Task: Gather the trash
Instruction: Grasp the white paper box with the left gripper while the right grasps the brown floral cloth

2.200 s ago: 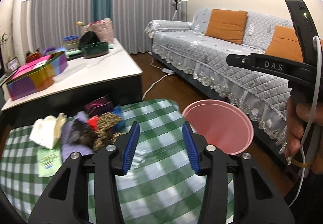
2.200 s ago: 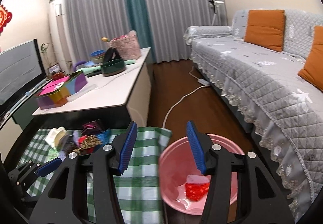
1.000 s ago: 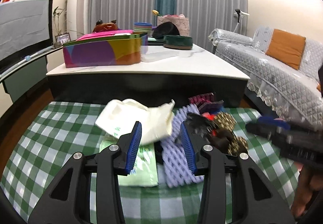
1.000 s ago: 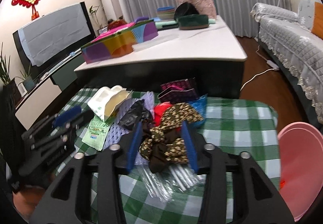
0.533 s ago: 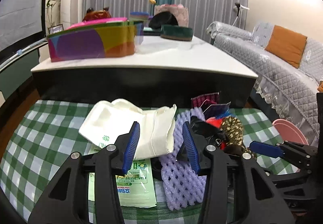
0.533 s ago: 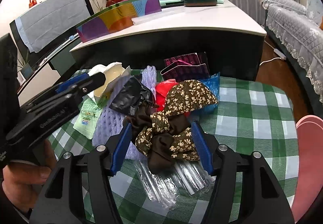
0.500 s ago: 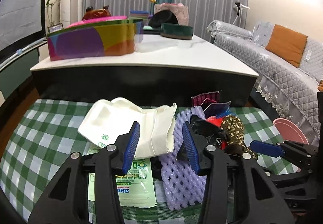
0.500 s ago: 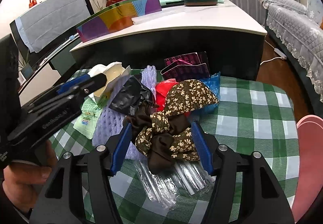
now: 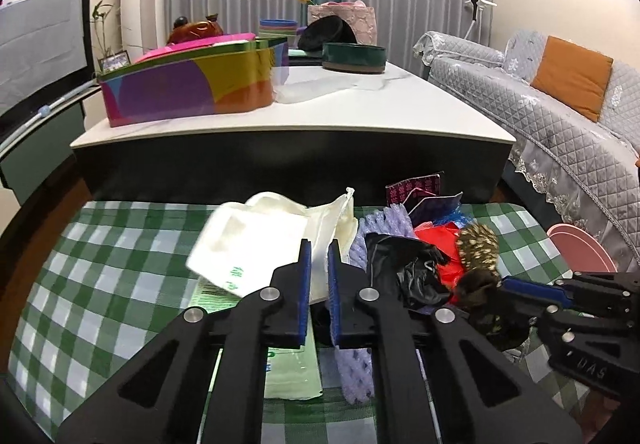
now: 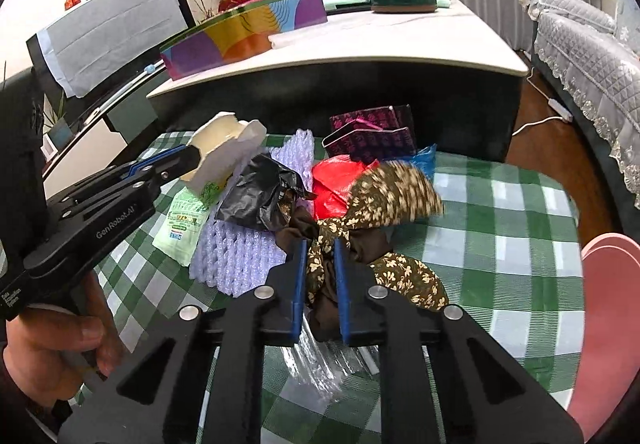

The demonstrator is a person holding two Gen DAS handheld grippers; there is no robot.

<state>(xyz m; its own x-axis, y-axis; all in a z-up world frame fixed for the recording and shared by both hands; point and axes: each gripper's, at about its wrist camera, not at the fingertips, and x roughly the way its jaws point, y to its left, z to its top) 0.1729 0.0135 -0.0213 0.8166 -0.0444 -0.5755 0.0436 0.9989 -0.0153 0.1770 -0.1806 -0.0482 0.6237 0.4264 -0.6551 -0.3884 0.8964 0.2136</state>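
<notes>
So both claws are now biting into the one trash pile sitting on the green checked cloth [image 9: 100, 264]. Left gripper [image 9: 319, 268] is squeezing the single cream paper bag [image 9: 256, 240] at the pile's left edge; right gripper [image 10: 320, 268] is pinching the one brown floral scrunchie [image 10: 384, 196] at its near side. Half a second back both jaws were standing wide around these; they've just been closing. One pink basin [image 10: 608, 284] is sitting right of the pile.
</notes>
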